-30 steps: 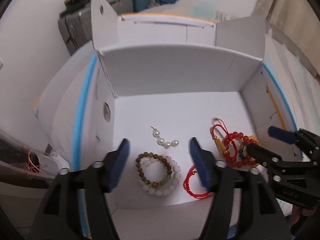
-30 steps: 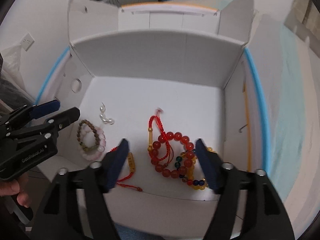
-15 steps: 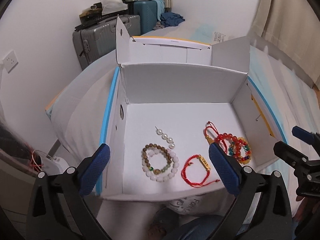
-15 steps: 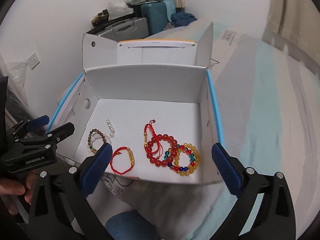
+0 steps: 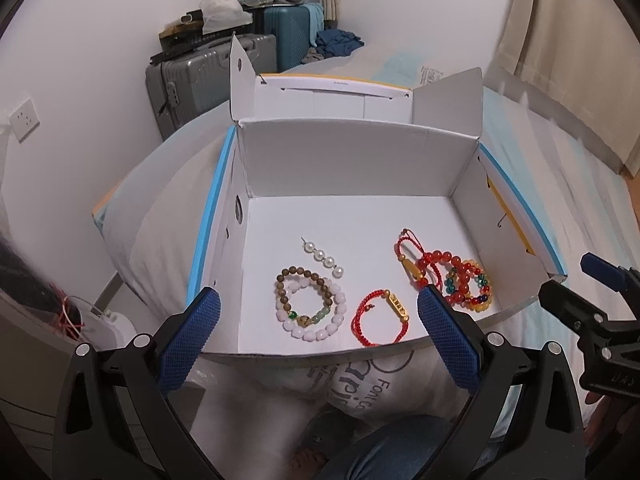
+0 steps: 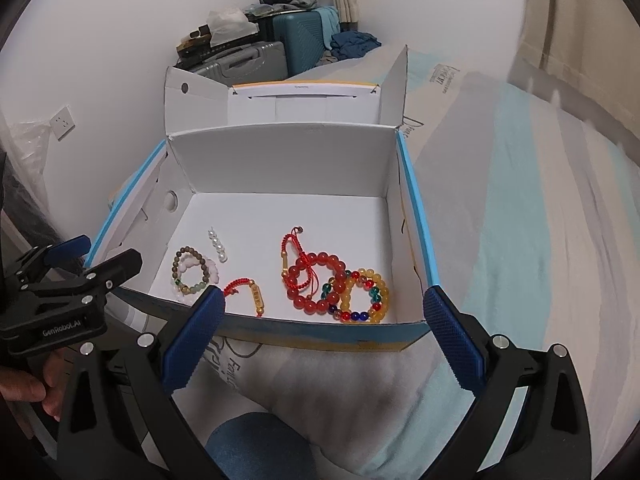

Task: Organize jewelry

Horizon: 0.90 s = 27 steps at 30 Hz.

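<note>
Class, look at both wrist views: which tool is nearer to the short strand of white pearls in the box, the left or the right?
Left. The left tool sits at the box's near-left side, with the pearl strand ahead of it. The right tool is off to the right, facing the red and yellow bracelets; both are outside the box.

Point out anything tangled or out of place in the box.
In the white box, the red bead bracelet, the multicolour bead bracelet and a red cord overlap in a heap. The other pieces lie apart.

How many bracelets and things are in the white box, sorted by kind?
Bead bracelets: 4 (brown, white, red, yellow mixed)
Red cord bracelets: 2 (gold bar one, gold tube one)
Pearl strand: 1
Total: 7
</note>
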Available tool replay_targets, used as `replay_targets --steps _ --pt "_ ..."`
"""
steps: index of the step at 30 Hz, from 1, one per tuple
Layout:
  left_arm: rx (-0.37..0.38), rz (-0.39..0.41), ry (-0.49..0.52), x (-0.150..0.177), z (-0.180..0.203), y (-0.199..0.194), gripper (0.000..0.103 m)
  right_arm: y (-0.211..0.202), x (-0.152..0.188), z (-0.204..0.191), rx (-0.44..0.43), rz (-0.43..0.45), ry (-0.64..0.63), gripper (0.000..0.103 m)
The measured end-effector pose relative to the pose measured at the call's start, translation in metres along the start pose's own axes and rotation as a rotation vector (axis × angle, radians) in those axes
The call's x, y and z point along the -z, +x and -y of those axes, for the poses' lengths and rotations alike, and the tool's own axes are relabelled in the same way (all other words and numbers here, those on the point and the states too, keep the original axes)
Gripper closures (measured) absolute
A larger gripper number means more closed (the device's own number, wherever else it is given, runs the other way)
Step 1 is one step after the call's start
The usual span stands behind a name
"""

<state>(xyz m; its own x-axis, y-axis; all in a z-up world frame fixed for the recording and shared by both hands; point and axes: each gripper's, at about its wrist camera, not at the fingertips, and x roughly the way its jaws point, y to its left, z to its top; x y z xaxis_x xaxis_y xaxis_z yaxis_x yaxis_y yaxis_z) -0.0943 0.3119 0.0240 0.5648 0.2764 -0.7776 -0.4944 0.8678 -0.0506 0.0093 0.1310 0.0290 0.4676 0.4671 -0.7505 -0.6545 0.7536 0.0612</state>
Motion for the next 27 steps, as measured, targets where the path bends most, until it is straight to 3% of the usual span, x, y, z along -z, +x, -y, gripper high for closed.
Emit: replay_targets --steps 27 --pt "-0.026 0.01 -0.017 0.0032 -0.0009 0.0014 0.006 0.0014 0.0024 0.0051 0.016 -0.011 0.025 0.008"
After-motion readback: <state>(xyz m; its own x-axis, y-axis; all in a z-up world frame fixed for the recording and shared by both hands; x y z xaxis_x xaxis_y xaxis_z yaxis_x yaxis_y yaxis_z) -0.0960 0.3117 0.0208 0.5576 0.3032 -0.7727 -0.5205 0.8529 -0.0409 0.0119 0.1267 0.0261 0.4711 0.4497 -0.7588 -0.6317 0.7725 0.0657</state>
